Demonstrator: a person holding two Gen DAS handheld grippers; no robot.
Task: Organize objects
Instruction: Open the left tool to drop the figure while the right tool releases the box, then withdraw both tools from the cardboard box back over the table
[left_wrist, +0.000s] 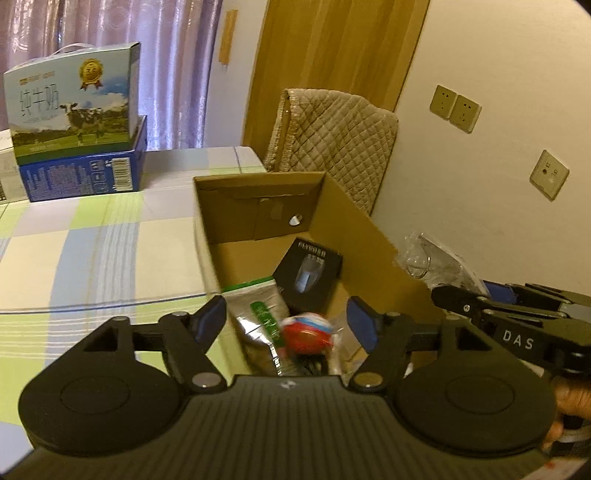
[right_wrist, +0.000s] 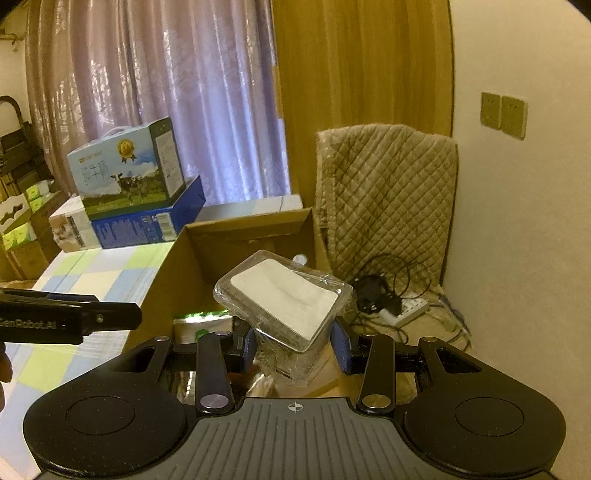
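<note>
An open cardboard box stands on the checked table. Inside lie a small black carton, a silver packet with a green label and a blurred red, white and blue round thing. My left gripper hangs open above these, holding nothing. My right gripper is shut on a clear plastic-wrapped white slab, tilted above the box. In the left wrist view the right gripper reaches in from the right with crinkled plastic at its tip.
A milk carton sits on a blue box at the table's far left, before a curtain. A quilted chair cover stands behind the box, with a power strip and cables on the seat. Wall sockets are at right.
</note>
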